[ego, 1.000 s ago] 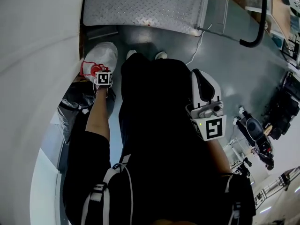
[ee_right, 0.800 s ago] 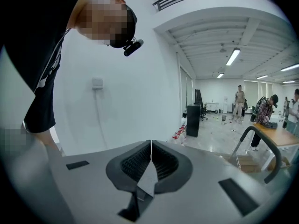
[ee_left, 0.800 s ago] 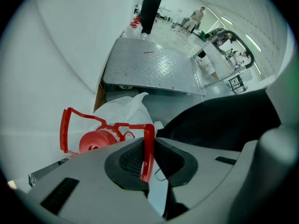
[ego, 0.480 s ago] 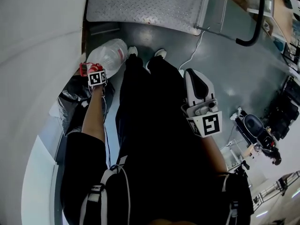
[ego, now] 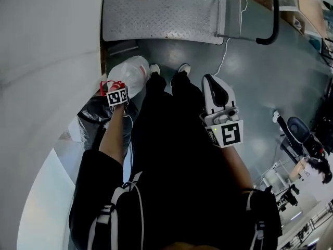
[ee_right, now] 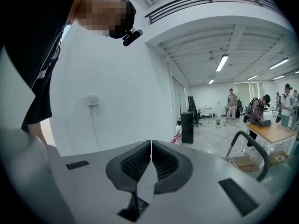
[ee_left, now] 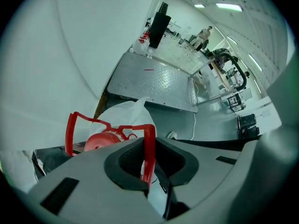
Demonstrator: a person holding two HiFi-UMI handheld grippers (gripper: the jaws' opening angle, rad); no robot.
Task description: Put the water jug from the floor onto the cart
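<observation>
The water jug (ego: 133,71) is a big clear bottle with a red cap (ee_left: 103,141) and a red carry handle (ee_left: 149,146). It hangs by that handle just left of the person's shoes, in front of the cart. My left gripper (ego: 115,88) points steeply down. The handle's red strap runs between its pads (ee_left: 127,158), and the jaws are opening slightly around it. The cart's steel diamond-plate deck (ego: 161,14) lies just beyond the jug, with its black push handle (ego: 271,22) at the right. My right gripper (ego: 211,80) is held at the person's right side, shut and empty, its pads (ee_right: 140,161) meeting.
A white curved wall (ego: 47,61) stands close on the left, with a black bag (ego: 92,113) at its foot. A white cable (ego: 225,53) trails on the grey floor by the cart. A black wheeled device (ego: 299,132) sits at the right. Several people (ee_right: 231,101) stand far off.
The left gripper has risen with the jug hanging from it, and the jug has swung nearer the shoes. The right gripper has lifted a little. The cart deck shows more fully.
</observation>
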